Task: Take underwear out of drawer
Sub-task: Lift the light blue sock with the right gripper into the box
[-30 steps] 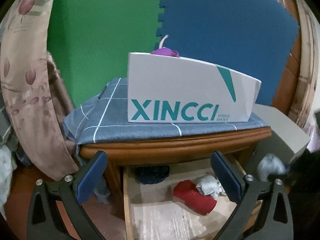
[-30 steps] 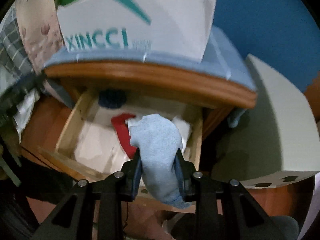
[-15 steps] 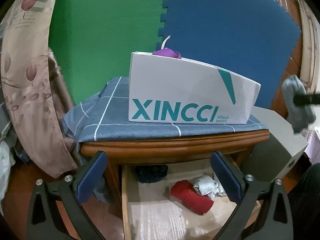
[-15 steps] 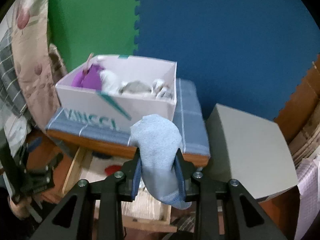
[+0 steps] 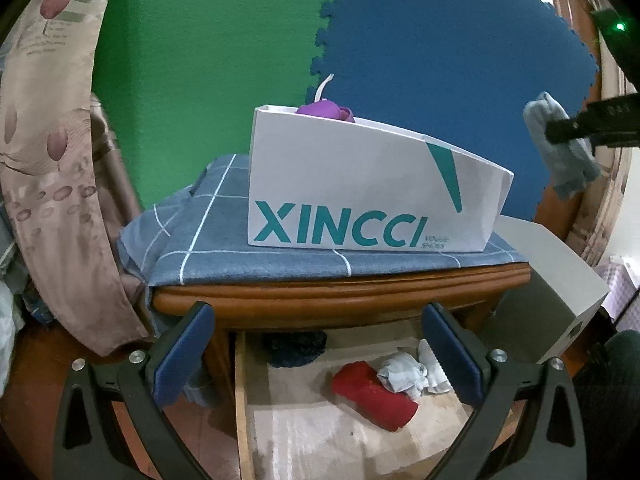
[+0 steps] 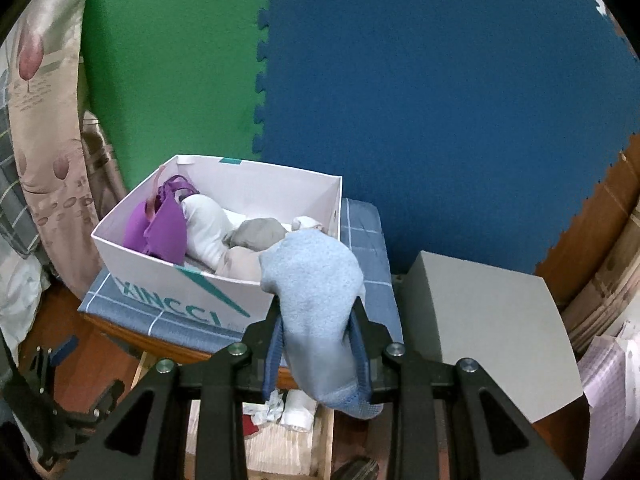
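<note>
My right claw [image 6: 316,344] is clamping a light blue knitted cloth [image 6: 316,292], holding it up beside the white XINCCI cardboard box [image 6: 180,284]. My left claw [image 5: 320,356] is gaping wide, empty, over the open wooden drawer [image 5: 240,392] where a red rolled cloth [image 5: 374,394] is lying.

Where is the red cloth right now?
In the left wrist view, the red cloth lies in the open drawer, right of middle, touching the white bundle.
</note>
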`<state>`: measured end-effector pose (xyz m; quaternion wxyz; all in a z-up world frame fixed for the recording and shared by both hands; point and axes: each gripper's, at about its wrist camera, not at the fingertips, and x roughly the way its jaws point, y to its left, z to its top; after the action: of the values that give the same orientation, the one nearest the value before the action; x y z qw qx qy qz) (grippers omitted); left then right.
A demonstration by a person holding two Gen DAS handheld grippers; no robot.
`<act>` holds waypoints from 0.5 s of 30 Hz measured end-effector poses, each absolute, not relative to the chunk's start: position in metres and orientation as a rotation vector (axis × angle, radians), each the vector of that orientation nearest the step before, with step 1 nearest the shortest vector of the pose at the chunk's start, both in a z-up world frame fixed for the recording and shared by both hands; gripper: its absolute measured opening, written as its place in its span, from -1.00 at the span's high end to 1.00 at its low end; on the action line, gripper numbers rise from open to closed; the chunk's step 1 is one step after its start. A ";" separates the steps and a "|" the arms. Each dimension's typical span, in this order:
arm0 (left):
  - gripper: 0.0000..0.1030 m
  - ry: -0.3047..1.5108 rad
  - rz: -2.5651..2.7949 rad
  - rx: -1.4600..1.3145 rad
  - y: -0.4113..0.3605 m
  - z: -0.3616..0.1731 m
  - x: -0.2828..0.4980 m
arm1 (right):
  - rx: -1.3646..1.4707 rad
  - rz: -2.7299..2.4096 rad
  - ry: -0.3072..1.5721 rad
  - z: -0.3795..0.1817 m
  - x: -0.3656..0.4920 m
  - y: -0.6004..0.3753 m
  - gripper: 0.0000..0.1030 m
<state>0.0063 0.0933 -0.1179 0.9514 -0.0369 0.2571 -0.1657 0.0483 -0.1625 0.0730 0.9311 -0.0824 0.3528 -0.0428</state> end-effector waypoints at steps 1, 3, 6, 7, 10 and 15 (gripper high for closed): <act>-0.98 0.523 -0.339 -0.074 0.093 -0.118 0.006 | -0.172 -0.090 0.722 0.073 0.052 -0.161 0.41; -0.98 0.524 -0.342 -0.072 0.092 -0.118 0.006 | -0.168 -0.087 0.728 0.070 0.056 -0.161 0.41; -0.98 0.528 -0.346 -0.076 0.092 -0.118 0.007 | -0.180 -0.087 0.732 0.068 0.062 -0.159 0.41; -0.98 0.531 -0.347 -0.075 0.092 -0.119 0.007 | -0.184 -0.088 0.732 0.068 0.064 -0.158 0.41; -0.98 0.537 -0.349 -0.073 0.091 -0.120 0.007 | -0.186 -0.097 0.731 0.067 0.069 -0.158 0.41; -0.98 0.547 -0.354 -0.071 0.089 -0.122 0.008 | -0.184 -0.098 0.730 0.066 0.080 -0.157 0.41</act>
<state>0.0082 0.0886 -0.1218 0.9468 -0.0351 0.2687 -0.1738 0.0801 -0.1571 0.0656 0.9288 -0.0899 0.3563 -0.0480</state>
